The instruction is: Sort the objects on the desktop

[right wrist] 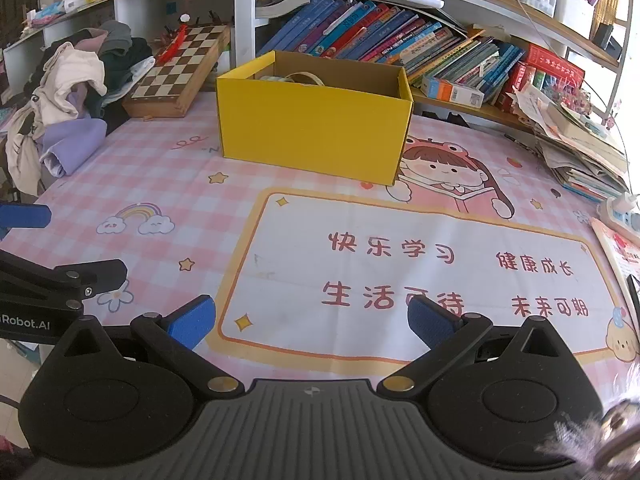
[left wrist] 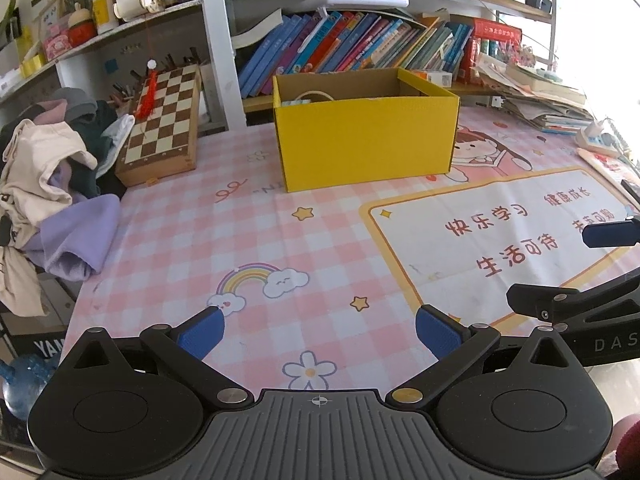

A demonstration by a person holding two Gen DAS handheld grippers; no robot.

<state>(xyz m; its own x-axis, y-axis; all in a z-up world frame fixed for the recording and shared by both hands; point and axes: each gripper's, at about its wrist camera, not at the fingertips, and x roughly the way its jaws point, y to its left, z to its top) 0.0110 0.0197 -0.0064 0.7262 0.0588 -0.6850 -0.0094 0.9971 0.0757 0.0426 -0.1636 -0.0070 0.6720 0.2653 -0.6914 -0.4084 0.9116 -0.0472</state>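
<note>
Both wrist views look low across the desk mat (left wrist: pixel 180 240) — sharing the yellow box (right wrist: pixel 312 128) ahead.

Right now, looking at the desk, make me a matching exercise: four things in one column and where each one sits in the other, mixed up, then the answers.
Things:
1. yellow box
2. chessboard
3. pile of clothes
4. stack of papers

Places:
A. far left edge of the desk
B. far right edge of the desk
C. middle of the mat, in front of the books
D. propped between the clothes and the box

Pairs: 1-C, 2-D, 3-A, 4-B
</note>
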